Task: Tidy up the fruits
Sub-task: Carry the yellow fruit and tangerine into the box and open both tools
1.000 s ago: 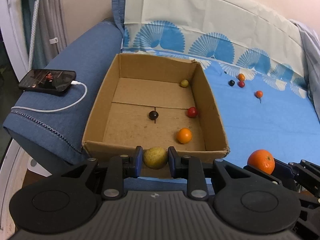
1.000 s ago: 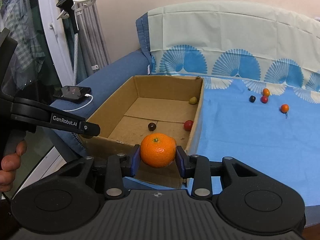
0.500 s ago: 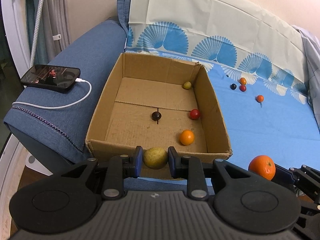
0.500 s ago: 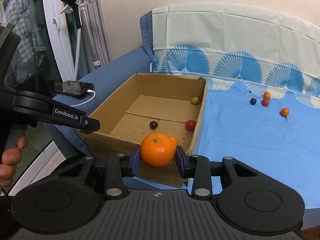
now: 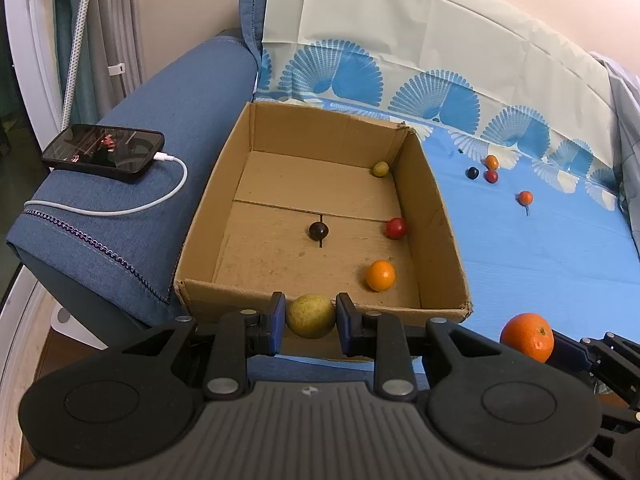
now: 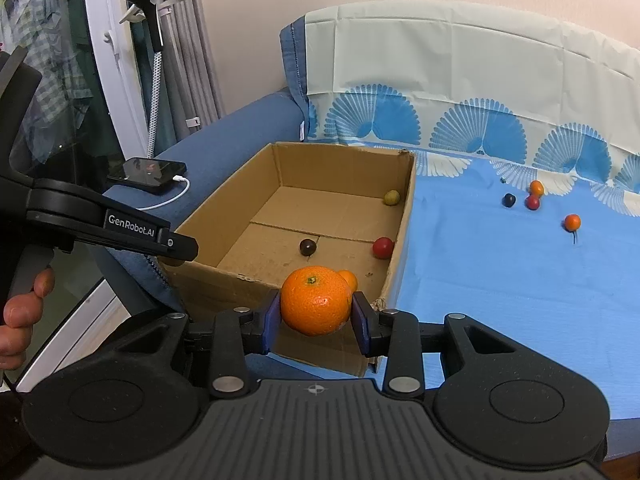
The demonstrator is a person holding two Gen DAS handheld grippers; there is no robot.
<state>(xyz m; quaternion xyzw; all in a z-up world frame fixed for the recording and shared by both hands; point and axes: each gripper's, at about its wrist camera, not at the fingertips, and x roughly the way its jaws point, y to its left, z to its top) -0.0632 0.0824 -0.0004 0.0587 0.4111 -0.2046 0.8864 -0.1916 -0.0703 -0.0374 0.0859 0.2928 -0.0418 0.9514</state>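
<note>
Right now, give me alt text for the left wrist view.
The left gripper clamps a yellow-green round fruit at the near rim of an open cardboard box holding four small fruits. Four more lie on the blue sheet.

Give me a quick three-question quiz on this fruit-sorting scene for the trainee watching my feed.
1. True or false: the left gripper is shut on a yellow-green fruit.
2. How many fruits lie inside the cardboard box? A) two B) four C) six
3. What does the right gripper hold?

Key:
1. True.
2. B: a small yellow-green fruit, a dark fruit, a red fruit and a small orange.
3. A large orange, clamped between its pads just short of the box's near wall.
</note>
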